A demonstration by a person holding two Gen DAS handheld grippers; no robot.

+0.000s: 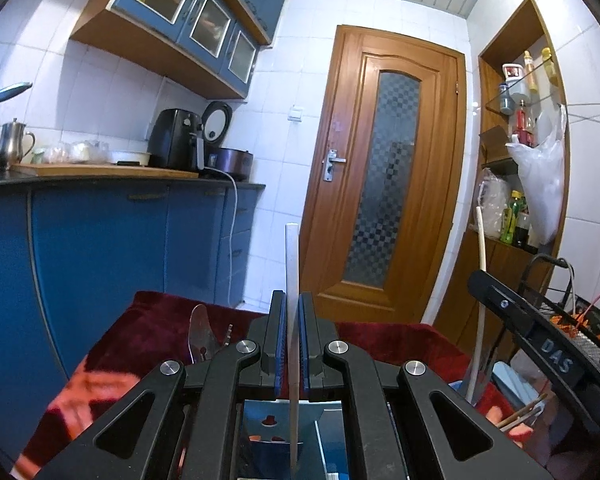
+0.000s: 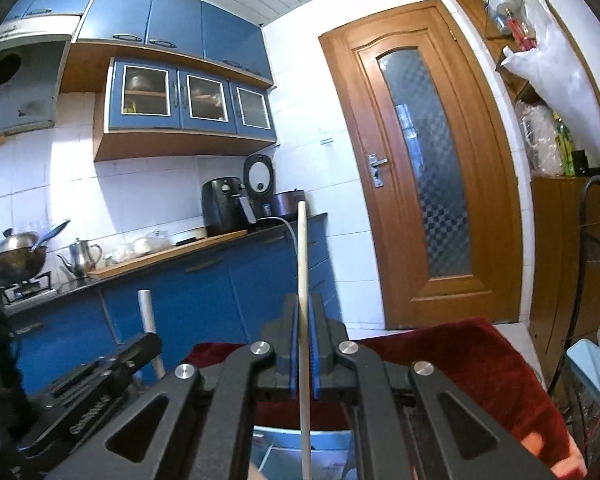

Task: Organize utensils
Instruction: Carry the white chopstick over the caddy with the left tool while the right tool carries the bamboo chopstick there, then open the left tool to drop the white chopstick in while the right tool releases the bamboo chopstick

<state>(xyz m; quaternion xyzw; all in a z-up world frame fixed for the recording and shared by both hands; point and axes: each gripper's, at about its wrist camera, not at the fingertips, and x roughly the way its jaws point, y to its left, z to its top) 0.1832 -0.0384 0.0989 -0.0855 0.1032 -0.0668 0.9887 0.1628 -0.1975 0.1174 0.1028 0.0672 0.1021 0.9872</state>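
Utensils are in both tongs right now. The left tongs are squeezed onto a white stick, maybe a handle. It stands almost straight up between the blue pads and pokes out above and below them. The right tongs are squeezed onto a thin wooden stick, which also stands nearly upright and reaches up past the tips.

Both tongs hang over a surface with a dark red cloth on it. A shiny metal utensil stands up from the cloth, just left of the left tongs. Its shape is hard to tell. Some brown sticks lie low on the right side, under the right tongs.

From the right tongs, the left tongs show low on the left with the white stick sticking up.

Behind them are blue cupboards, a black fryer, a kettle and a brown door.
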